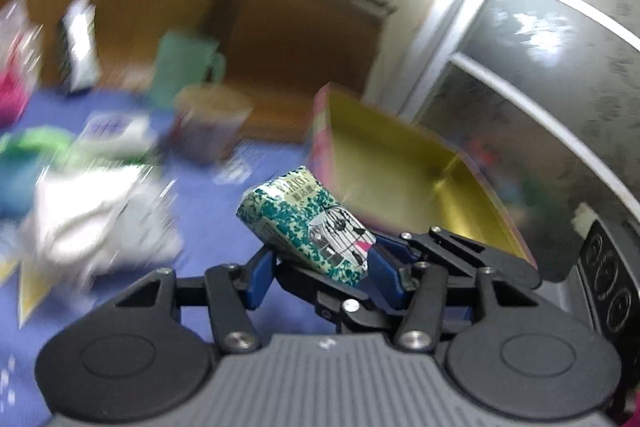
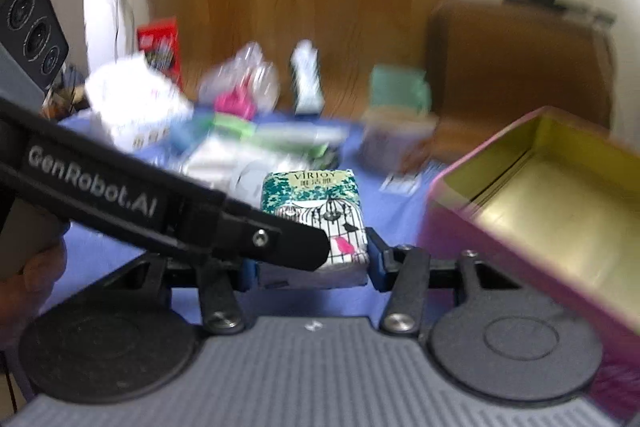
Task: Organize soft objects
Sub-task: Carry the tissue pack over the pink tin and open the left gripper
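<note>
**Two tissue packs gripped, open tin to the right**

Item 1, left: your left gripper (image 1: 320, 267) is clamped on a tissue pack (image 1: 306, 223). The pack sits tilted between the blue pads, its long axis running away from you and leaning up to the left. It appears lifted off the blue cloth (image 1: 200, 211).

Item 2, centre: your right gripper (image 2: 312, 267) has its pads pressed against the sides of a second tissue pack (image 2: 314, 211), printed face up, long axis pointing away from you. The other gripper's black finger (image 2: 280, 239) crosses its near left corner. Whether the pack rests on the cloth, you cannot tell.

Item 3, right: the open pink tin (image 2: 560, 195) with a gold interior lies just right of both packs. Likely destination; your right hand is nearer.

Remainder: blurred clutter along the cloth's far edge.
</note>
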The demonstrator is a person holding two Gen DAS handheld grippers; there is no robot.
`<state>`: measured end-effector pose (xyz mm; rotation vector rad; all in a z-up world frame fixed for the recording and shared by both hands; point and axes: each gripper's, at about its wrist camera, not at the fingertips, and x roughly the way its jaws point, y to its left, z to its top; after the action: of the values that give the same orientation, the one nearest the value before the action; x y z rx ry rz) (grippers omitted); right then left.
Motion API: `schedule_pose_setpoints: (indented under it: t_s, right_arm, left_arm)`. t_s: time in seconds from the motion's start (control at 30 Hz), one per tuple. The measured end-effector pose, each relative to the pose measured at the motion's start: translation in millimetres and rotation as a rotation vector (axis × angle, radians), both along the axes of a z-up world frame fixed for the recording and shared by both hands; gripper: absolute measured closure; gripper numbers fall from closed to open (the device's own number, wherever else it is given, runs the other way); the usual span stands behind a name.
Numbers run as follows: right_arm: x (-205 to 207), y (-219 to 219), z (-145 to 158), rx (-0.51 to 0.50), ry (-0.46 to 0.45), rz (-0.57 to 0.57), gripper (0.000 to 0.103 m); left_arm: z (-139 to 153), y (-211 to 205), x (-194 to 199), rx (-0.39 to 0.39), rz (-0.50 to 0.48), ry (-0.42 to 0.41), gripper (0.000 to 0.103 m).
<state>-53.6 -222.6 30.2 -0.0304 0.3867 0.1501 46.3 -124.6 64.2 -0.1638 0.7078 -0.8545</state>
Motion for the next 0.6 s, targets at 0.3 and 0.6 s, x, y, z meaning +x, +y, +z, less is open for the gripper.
schedule_pose_setpoints:
  t_s: [0.3, 0.6]
  right_arm:
    - [-21.8, -76.0, 18.9, -0.035, -0.11, -0.269, 0.048]
    - [-24.6, -127.6, -3.1, 0.083, -0.035, -0.415, 0.036]
  left_arm:
    - [16.8, -120.1, 12.7, 0.01, -0.184, -0.063, 0.052]
    - [-3.3, -170.4, 14.0, 0.054, -0.169, -0.057, 0.043]
